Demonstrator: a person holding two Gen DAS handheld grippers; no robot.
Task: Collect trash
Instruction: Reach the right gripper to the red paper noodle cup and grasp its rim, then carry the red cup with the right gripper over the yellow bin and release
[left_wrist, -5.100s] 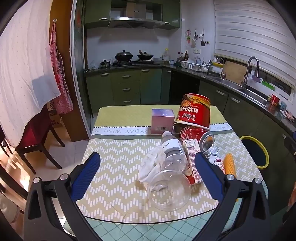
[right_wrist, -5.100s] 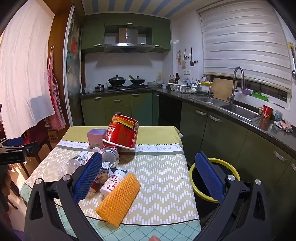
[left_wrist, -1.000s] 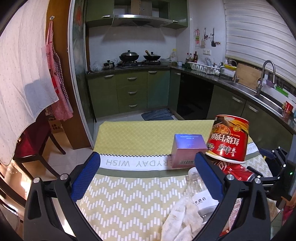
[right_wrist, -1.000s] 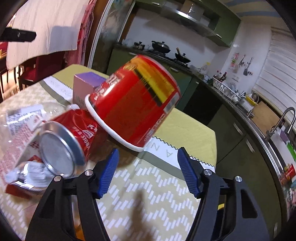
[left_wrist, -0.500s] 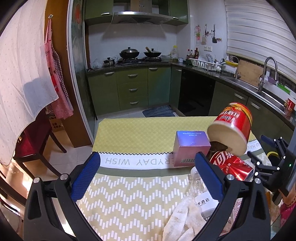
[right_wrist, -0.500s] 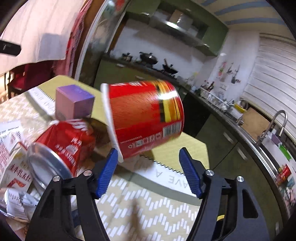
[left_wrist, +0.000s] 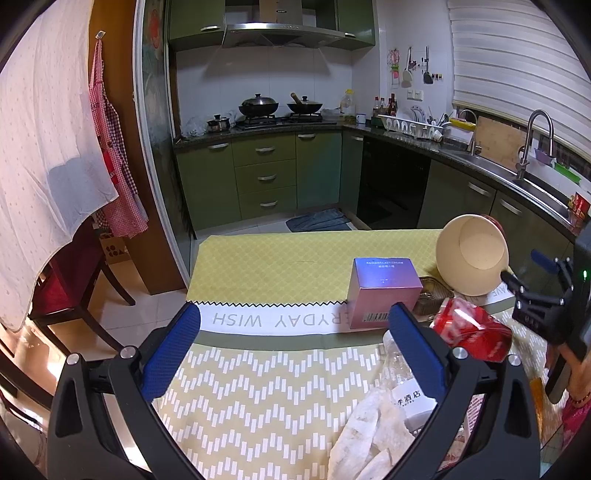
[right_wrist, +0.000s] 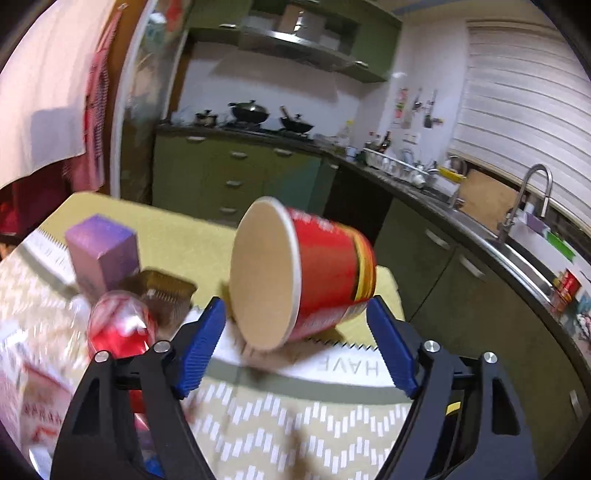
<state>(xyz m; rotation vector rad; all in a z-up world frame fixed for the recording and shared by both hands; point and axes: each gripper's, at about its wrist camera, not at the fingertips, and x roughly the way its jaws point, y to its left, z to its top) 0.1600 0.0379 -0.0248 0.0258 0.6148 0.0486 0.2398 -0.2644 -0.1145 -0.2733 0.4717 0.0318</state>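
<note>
A red instant-noodle cup (right_wrist: 314, 273) lies tipped on its side on the table, its open mouth turned toward the left gripper; it also shows in the left wrist view (left_wrist: 471, 254). My right gripper (right_wrist: 295, 347) is open just in front of the cup, with a finger on each side and not touching it; the left wrist view shows it at the far right (left_wrist: 532, 280). A crushed red can (right_wrist: 118, 325) (left_wrist: 472, 332), a purple box (right_wrist: 101, 251) (left_wrist: 384, 291), a clear bottle (left_wrist: 402, 380) and crumpled white tissue (left_wrist: 373, 439) lie nearby. My left gripper (left_wrist: 295, 350) is open and empty over the tablecloth.
A brown foil tray (right_wrist: 166, 291) sits between the box and the cup. A red and white carton (right_wrist: 26, 402) lies at the left edge. A yellow bin rim (right_wrist: 454, 408) shows below the table's right edge. Kitchen counters (left_wrist: 480, 166) run behind and to the right.
The noodle cup has tipped over from upside-down on its rim to lying on its side, mouth turned leftward. My right gripper has opened wider around it. The left gripper has hardly moved.
</note>
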